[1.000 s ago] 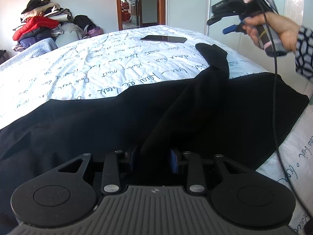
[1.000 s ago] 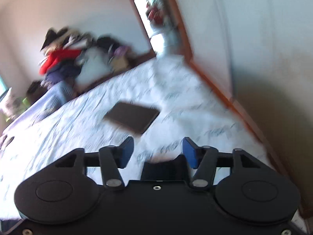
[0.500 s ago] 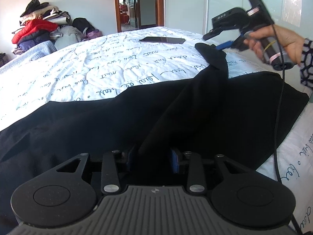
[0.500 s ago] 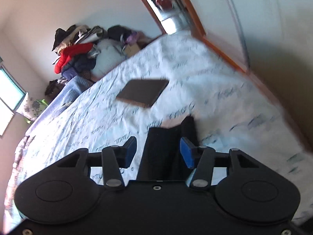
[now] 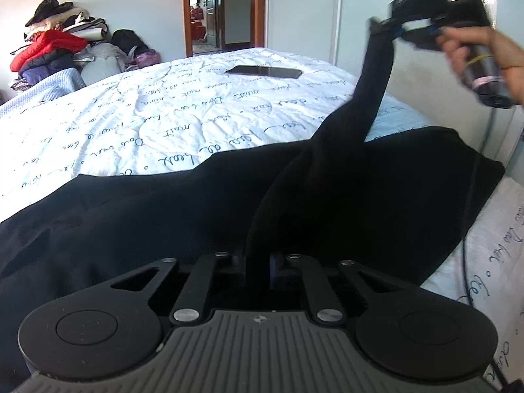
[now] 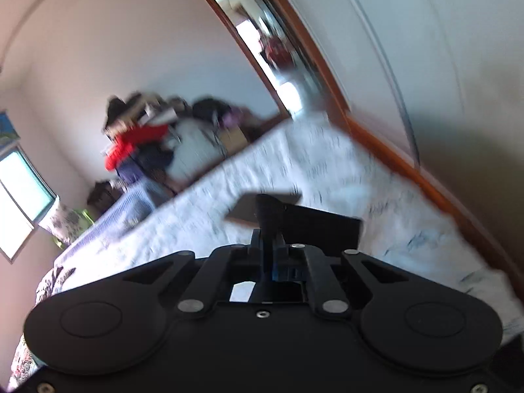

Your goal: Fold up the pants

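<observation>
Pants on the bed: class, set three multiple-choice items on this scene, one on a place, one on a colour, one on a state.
1. Where does the phone lie?
A on the bed
B on the floor
C on the clothes pile

2. What colour are the pants?
A red
B black
C white

3. How is the right claw?
A wide open, empty
B lying on the bed
C shut on the pants

Answers: 1 A, it rests on the bedspread. 2 B, the cloth is black. 3 C, it pinches a lifted strip of cloth.

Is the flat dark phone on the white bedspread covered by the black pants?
No, the flat dark phone lies bare on the white script-printed bedspread, well beyond the black pants.
</observation>
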The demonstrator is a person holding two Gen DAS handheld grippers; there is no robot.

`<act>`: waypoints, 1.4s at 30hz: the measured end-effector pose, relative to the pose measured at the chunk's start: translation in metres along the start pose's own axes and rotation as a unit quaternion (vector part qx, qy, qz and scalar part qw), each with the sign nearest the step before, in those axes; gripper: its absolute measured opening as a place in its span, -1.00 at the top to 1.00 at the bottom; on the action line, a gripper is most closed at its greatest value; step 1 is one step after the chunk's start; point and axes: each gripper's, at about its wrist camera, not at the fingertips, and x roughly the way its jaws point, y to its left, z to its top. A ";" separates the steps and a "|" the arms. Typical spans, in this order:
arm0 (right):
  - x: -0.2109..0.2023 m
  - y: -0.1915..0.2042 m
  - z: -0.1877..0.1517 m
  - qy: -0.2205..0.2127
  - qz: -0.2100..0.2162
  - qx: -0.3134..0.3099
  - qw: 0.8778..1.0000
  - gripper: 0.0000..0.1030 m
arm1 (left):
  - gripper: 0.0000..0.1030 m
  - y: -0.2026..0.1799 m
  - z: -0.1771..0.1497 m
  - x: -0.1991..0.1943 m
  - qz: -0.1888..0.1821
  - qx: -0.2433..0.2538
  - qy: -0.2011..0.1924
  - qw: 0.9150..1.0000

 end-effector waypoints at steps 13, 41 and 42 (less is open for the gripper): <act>-0.147 -0.079 -0.079 -0.003 -0.126 0.045 0.991 0.89 | 0.87 -0.003 -0.019 -0.027 -0.057 0.072 0.000 0.996; -0.160 -0.109 -0.107 -0.001 -0.258 0.056 0.964 0.40 | 0.03 -0.006 -0.026 -0.033 -0.059 0.072 0.011 0.996; -0.167 -0.097 -0.105 -0.031 -0.271 0.022 0.962 0.40 | -0.05 -0.004 -0.027 -0.037 -0.063 0.071 0.011 0.995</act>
